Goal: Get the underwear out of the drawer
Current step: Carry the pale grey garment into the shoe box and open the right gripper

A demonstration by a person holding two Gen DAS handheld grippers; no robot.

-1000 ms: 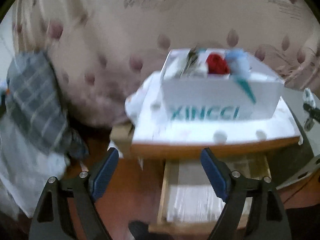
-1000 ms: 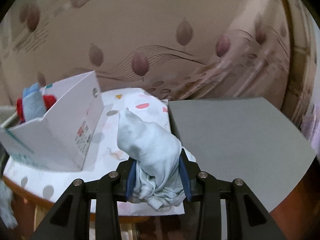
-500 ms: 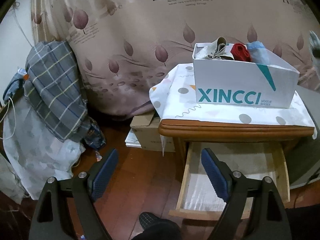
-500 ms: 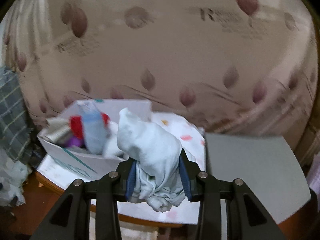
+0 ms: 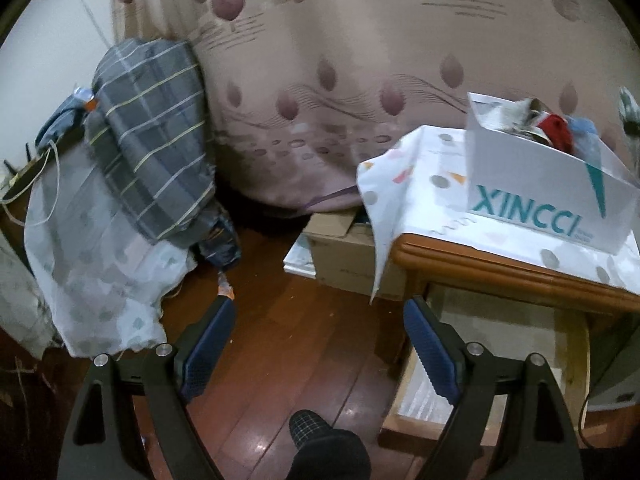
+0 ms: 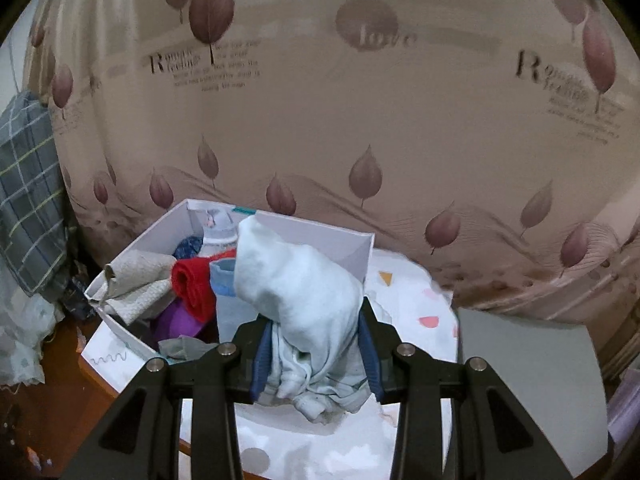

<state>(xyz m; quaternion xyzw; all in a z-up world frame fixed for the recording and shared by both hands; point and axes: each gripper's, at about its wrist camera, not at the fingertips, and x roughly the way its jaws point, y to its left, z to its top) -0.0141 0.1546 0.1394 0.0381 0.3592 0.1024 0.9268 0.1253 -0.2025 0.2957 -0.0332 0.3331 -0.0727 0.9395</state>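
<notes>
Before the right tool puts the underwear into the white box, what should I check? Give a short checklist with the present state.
1. Right tool holds the pale underwear firmly between both pads: ok.
2. White box is open on top: ok.
3. Free room in the box: cannot tell; red cloth and other pieces already fill it.
4. Left tool is open, empty and away from the box: ok.
5. Drawer is open: ok.
6. More underwear left in the drawer: cannot tell.
</notes>
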